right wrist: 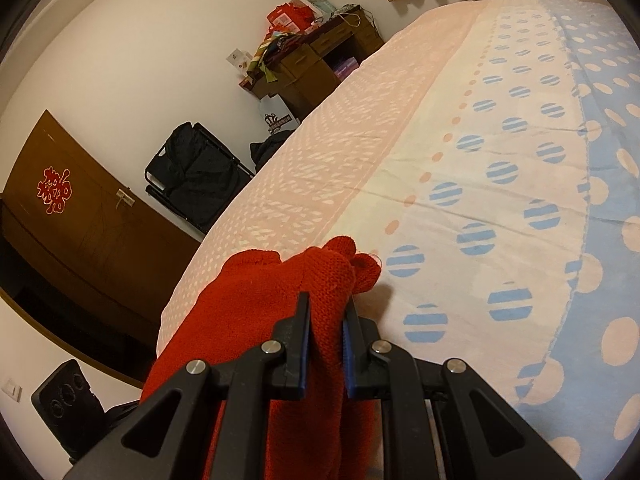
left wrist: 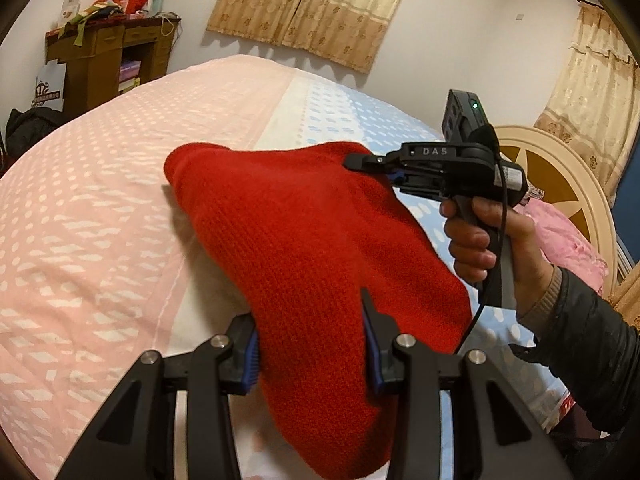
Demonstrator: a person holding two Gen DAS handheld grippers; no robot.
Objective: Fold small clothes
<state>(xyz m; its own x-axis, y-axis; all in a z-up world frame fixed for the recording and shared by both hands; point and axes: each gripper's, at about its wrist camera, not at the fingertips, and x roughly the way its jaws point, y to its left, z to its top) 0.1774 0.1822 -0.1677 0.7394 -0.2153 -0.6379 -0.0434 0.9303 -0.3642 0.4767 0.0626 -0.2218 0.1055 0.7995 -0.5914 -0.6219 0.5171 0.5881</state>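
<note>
A red knitted garment (left wrist: pixel 296 232) is held up above the bed (left wrist: pixel 88 200). My left gripper (left wrist: pixel 310 312) is shut on its near part, with the knit bunched between the blue-padded fingers. My right gripper (left wrist: pixel 360 162) grips the garment's far right edge in the left wrist view. In the right wrist view my right gripper (right wrist: pixel 326 304) is shut on a fold of the red garment (right wrist: pixel 256 304), which hangs down to the left over the bed (right wrist: pixel 500 152).
The bed cover is pink, white and blue with dots. A brown cabinet (left wrist: pixel 104 56) with clutter stands past the bed. A cream headboard (left wrist: pixel 560 184) and pink pillow (left wrist: pixel 564 240) are at right. A brown door (right wrist: pixel 80 232) and black bag (right wrist: pixel 192 172) are left.
</note>
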